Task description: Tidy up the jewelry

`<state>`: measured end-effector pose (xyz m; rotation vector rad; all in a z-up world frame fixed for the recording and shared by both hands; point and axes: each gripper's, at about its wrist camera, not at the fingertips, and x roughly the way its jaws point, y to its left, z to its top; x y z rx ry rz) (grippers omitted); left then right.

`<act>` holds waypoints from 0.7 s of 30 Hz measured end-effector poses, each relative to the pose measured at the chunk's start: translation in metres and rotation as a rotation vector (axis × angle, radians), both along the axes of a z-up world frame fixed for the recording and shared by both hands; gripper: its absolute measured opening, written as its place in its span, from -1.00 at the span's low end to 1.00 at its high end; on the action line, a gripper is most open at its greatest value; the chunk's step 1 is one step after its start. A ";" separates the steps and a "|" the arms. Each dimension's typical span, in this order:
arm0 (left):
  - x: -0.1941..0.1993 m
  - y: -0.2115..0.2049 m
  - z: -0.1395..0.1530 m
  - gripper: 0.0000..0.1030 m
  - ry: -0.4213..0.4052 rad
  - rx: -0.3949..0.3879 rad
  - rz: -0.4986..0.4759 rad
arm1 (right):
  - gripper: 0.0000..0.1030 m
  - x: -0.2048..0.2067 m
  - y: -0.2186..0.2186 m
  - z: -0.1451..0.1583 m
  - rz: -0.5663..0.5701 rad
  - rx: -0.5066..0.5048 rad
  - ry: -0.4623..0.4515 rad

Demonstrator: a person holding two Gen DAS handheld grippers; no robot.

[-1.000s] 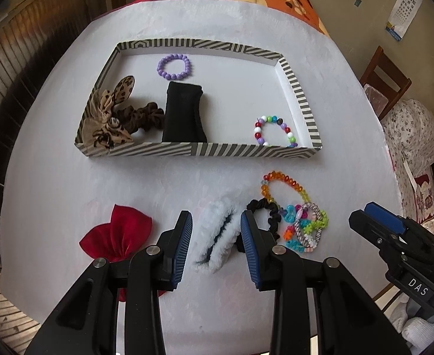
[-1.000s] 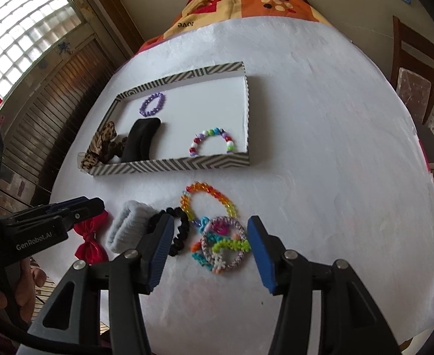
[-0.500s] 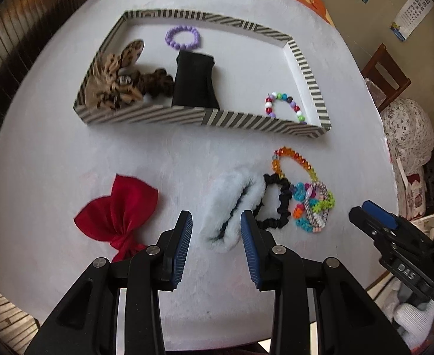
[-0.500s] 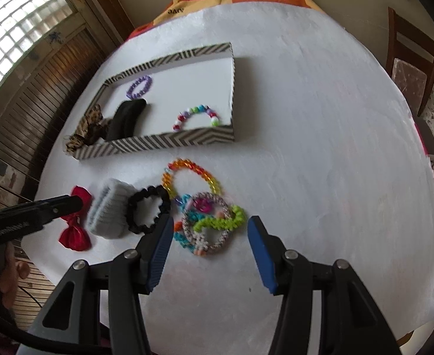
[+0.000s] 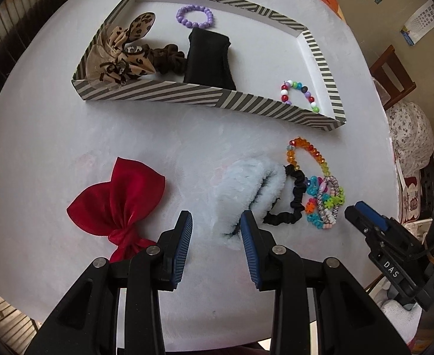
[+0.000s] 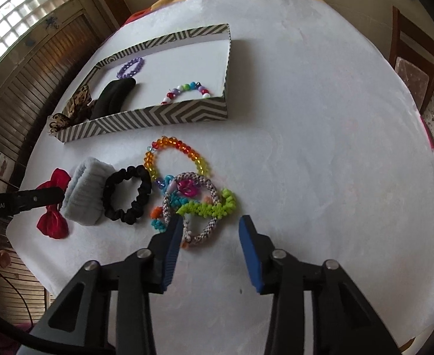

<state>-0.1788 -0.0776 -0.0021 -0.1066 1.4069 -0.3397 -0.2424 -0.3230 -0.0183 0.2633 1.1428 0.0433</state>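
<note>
- The left gripper (image 5: 215, 230) hangs low over the white-covered round desk (image 5: 39, 153), its blue-padded jaws apart and holding nothing; the near end of a pale blue fluffy scrunchie (image 5: 248, 192) lies between the fingertips, just beside the right-hand pad.
- The right gripper (image 6: 211, 230) is likewise spread and empty, poised above a heap of small colourful bracelets (image 6: 199, 204); its left-hand pad overlaps the edge of a black-and-white woven bangle (image 6: 209, 224) in that heap, though contact cannot be told.
- A black fabric scrunchie (image 6: 127, 194) lies flat between the fluffy scrunchie and the heap, touching both.
- An orange-to-yellow crystal bead bracelet (image 6: 177, 156) rests just beyond the heap, near the tray's front wall.
- A red satin bow (image 5: 119, 201) lies on the desk to the left of the left gripper, apart from the other pieces.
- A shallow rectangular tray with grey-and-white striped walls (image 5: 163, 96) sits farther back on the desk.
- Inside the tray: a purple bead bracelet (image 5: 194, 19) near the back wall, a folded black cloth pouch (image 5: 209, 57) in the middle, a leopard-print bow (image 5: 119, 53) and a brown scrunchie (image 5: 168, 59) at the left end, and a multicoloured bead bracelet (image 5: 298, 94) at the front right corner.
</note>
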 end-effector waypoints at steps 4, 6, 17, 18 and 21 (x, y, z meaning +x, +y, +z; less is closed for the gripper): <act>0.002 -0.002 -0.003 -0.50 0.010 0.005 -0.010 | -0.30 0.011 0.001 0.001 0.028 -0.030 -0.012; 0.003 -0.002 -0.002 -0.50 0.011 0.004 -0.014 | -0.30 0.017 0.000 0.001 0.035 -0.054 -0.004; 0.007 -0.010 -0.006 -0.50 0.019 0.013 -0.041 | -0.30 0.005 -0.026 -0.020 -0.063 0.132 0.053; 0.007 -0.011 -0.006 -0.50 0.019 0.014 -0.044 | -0.30 0.005 -0.025 -0.020 -0.066 0.135 0.049; 0.008 -0.014 -0.008 -0.50 0.023 0.018 -0.055 | -0.30 0.008 -0.024 -0.023 -0.077 0.159 0.045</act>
